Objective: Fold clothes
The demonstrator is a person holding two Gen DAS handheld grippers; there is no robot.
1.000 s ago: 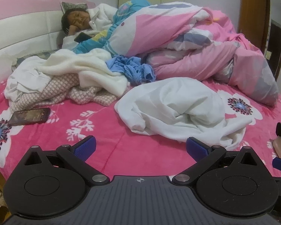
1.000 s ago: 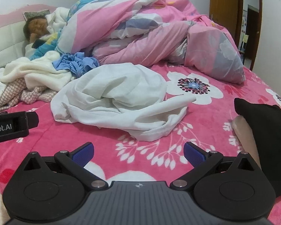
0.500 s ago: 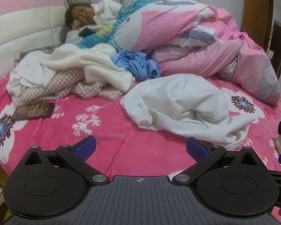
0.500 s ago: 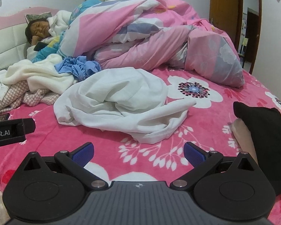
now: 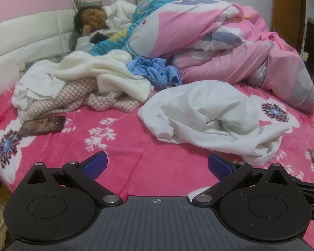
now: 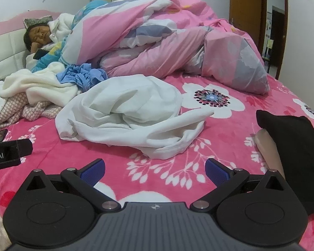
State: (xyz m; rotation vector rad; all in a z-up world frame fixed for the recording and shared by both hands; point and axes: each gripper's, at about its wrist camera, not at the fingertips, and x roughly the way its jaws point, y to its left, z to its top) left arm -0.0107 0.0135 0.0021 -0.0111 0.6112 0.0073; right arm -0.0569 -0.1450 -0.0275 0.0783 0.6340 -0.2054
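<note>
Reading left to right in the right wrist view, white lettering ending "ot.AI" shows on the black body of the left gripper (image 6: 9, 153) at the frame edge; the rest is cut off. A phone (image 5: 43, 125) lies on the pink floral bedspread (image 5: 119, 146) beside a heap of cream and checked clothes (image 5: 83, 83). Crumpled at the bed's middle is the white garment (image 5: 209, 117), ahead of both grippers and untouched. Left gripper (image 5: 157, 164) and right gripper (image 6: 155, 168) both have blue fingertips spread wide, holding nothing. A person lies under a pink quilt (image 6: 167, 48) behind.

A crumpled garment (image 5: 209, 115) lies mid-bed (image 5: 125, 146) — clothes pile (image 5: 83, 87) left, quilt (image 5: 230, 48) behind.
</note>
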